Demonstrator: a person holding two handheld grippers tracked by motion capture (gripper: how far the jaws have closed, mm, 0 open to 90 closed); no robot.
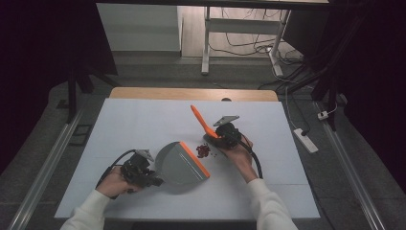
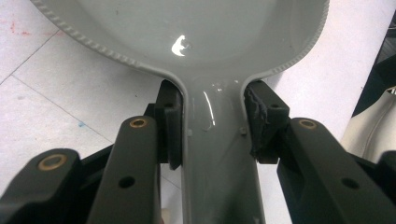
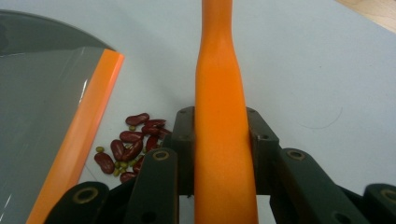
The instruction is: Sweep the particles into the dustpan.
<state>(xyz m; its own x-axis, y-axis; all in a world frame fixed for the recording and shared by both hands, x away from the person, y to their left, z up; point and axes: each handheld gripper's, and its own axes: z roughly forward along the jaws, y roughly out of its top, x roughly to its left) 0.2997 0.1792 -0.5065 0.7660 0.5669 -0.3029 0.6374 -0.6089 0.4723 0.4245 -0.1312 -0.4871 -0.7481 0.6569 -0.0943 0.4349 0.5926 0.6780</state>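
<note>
A grey dustpan [image 1: 177, 165] with an orange lip [image 1: 195, 160] lies on the white table cover, its lip facing a small pile of red and green beans [image 1: 203, 151]. My left gripper [image 1: 157, 181] is shut on the dustpan's grey handle [image 2: 217, 154], with both pads pressed on its sides. My right gripper [image 1: 214, 136] is shut on the orange handle [image 3: 219, 116] of a brush-like tool [image 1: 201, 120], which slants up and away just right of the beans [image 3: 130, 144]. The tool's working end is hidden under the gripper.
The white cover [image 1: 143, 120] spans the table, with a strip of wooden tabletop [image 1: 191, 93] at the far edge. On the floor to the right lies a power strip [image 1: 306, 140]. Desk legs and cables [image 1: 249, 43] stand beyond.
</note>
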